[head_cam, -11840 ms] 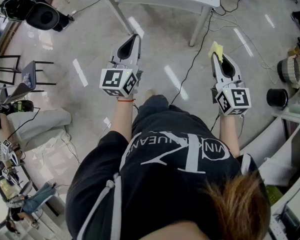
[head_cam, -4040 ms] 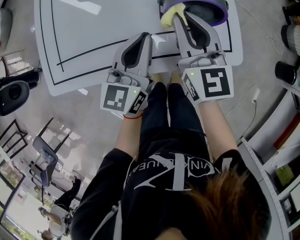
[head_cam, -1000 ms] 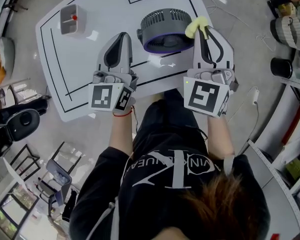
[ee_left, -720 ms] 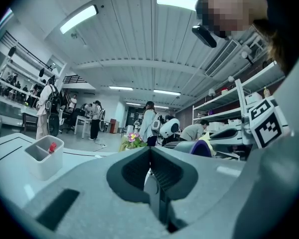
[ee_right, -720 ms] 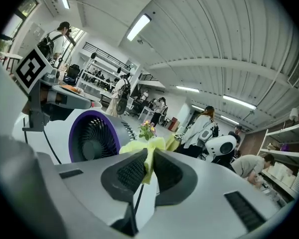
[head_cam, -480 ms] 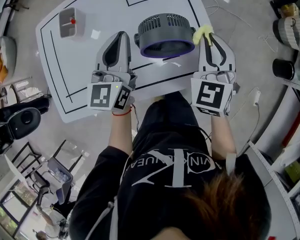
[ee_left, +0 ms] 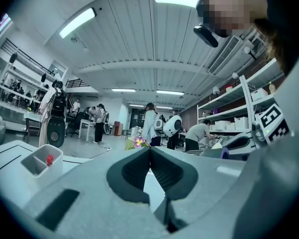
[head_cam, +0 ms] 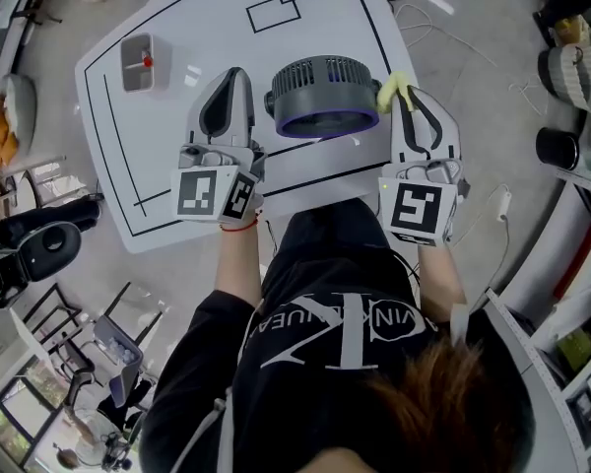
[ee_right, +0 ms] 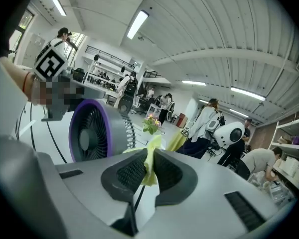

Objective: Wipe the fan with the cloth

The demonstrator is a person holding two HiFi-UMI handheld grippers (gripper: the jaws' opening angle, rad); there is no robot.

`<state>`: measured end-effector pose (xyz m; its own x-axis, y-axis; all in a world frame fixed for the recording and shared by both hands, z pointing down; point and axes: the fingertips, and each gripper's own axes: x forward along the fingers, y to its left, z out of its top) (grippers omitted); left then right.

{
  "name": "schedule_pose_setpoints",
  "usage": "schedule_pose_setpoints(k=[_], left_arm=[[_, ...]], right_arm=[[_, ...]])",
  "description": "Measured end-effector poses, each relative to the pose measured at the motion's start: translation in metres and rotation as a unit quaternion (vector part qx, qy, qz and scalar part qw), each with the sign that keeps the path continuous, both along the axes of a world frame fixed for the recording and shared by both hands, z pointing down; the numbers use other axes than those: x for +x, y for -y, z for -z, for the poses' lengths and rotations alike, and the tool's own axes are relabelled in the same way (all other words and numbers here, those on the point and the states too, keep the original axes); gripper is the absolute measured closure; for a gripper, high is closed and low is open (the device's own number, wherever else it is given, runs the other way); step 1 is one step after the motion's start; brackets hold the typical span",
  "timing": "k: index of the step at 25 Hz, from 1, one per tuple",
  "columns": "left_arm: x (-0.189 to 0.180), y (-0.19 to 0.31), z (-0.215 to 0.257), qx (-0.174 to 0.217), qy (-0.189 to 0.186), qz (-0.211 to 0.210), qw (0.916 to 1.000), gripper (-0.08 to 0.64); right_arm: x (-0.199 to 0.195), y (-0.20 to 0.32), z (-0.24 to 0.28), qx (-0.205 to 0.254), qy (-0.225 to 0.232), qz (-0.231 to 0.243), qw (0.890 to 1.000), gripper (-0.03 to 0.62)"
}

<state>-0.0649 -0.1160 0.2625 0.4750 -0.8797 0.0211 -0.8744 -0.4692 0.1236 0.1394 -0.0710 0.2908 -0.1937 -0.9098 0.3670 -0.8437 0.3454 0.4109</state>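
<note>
A grey round fan (head_cam: 322, 95) with a purple front ring stands on the white table (head_cam: 167, 146); in the right gripper view the fan (ee_right: 95, 130) is just left of the jaws. My right gripper (head_cam: 401, 91) is shut on a yellow cloth (head_cam: 391, 90), which sits beside the fan's right side; the cloth (ee_right: 150, 164) is pinched between the pads. My left gripper (head_cam: 231, 79) is shut with nothing in it, left of the fan above the table.
A small grey bin (head_cam: 138, 62) with a red item stands at the table's far left. Black lines mark the tabletop. Cables (head_cam: 443, 42) lie on the floor to the right, near shelves (head_cam: 571, 264). A flower (ee_right: 150, 123) stands behind the fan.
The right gripper with the cloth has come down from the fan's top rim to its right side. The left gripper has held its place beside the fan.
</note>
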Motion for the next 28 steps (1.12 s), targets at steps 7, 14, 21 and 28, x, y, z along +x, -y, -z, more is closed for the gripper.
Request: schedule_pose_setpoints(k=[7,14,21,28], left_arm=[[-0.017,0.001,0.005,0.005,-0.003,0.027,0.9996,0.549],[-0.043,0.004,-0.003,-0.007,-0.009,0.032,0.9994,0.549],[-0.066,0.02,-0.005,-0.011,-0.027,0.025,0.9993,0.549],[-0.077,0.033,-0.009,-0.013,-0.04,0.017,0.999,0.549]], right_arm=[[-0.054,0.019,0.066,0.049,0.044,0.096,0.993,0.555],[-0.151,0.02,0.073,-0.005,0.02,0.227,0.974,0.555],[-0.202,0.016,0.047,-0.083,-0.061,0.282,0.954,0.554],[-0.218,0.014,0.018,-0.137,-0.168,0.309,0.926,0.554]])
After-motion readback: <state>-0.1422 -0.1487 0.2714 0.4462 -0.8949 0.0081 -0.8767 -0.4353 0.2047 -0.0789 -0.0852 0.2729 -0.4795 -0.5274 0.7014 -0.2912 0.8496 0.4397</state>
